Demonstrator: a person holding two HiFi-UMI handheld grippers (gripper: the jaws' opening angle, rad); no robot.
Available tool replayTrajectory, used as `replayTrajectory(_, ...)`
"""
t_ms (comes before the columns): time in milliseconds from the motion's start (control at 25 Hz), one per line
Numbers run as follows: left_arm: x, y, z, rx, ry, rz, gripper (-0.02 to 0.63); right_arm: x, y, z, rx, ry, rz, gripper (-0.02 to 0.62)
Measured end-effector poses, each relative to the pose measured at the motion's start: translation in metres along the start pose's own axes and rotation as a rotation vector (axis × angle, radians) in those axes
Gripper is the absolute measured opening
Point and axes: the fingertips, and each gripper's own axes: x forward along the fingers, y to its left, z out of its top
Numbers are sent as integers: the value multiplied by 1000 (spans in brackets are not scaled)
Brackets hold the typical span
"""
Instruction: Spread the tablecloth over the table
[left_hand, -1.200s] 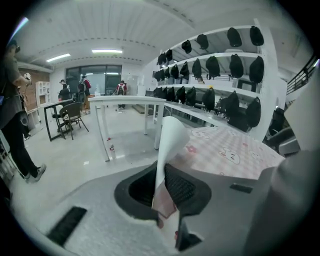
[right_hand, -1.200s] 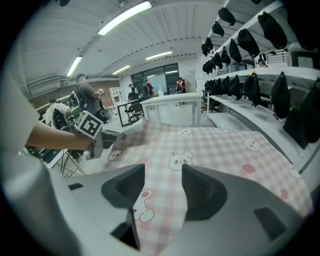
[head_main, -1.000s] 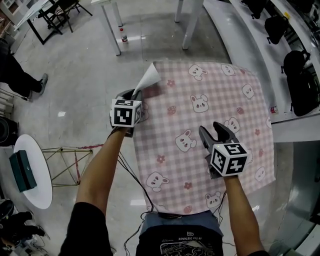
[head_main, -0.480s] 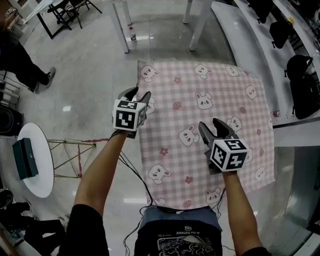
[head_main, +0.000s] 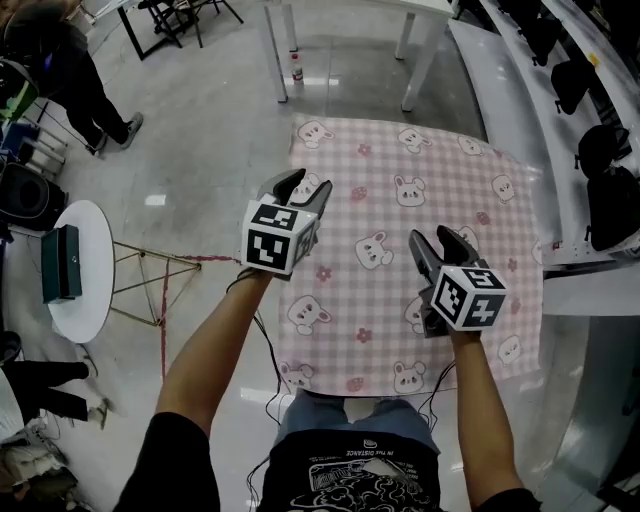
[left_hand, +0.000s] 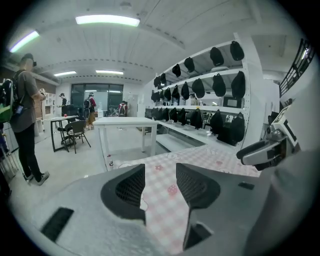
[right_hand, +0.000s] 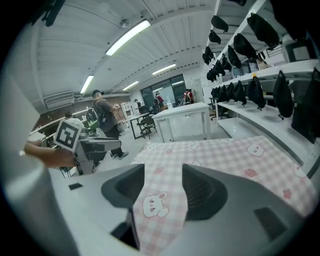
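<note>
- My left gripper (head_main: 306, 185) is open, with a clear gap between its two jaws. The jaws have just been opening, and they hold nothing.
- Through that gap in the left gripper view I see only the tablecloth (head_main: 420, 160), lower down and not touching the pads.
- This gripper hangs over the left part of the cloth, near its left edge.
- My right gripper (head_main: 436, 240) is also open about as wide, and empty. One printed rabbit of the cloth shows between its jaws in the right gripper view, but the cloth lies below the pads.
- The right gripper hangs over the right half of the cloth, well apart from the left one.
- The tablecloth is pink and white in small checks, with rabbits, flowers and strawberries. It lies spread flat in front of me, and its near edge reaches my waist.
- Both far corners lie flat. The table under it I cannot see.
- On the grey floor (head_main: 200, 130) past the far edge stands a small bottle (head_main: 297, 70), beside the leg of a white table (head_main: 280, 50).
- To my left is a round white table (head_main: 85, 290) with a dark box (head_main: 60, 262) on it, and a person (head_main: 70, 60) stands further away.
- To my right are white shelves (head_main: 560, 190) with black bags (head_main: 600, 150).
</note>
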Motion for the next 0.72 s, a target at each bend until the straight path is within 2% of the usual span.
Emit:
replayTrajectory(320, -47, -84, 12, -35, -70, 87, 204, -68, -39, -14, -11, -23, 72, 239)
replayTrajectory(720, -89, -193, -11, -82, -90, 150, 204, -151, -86, -53, 13, -48, 123, 239)
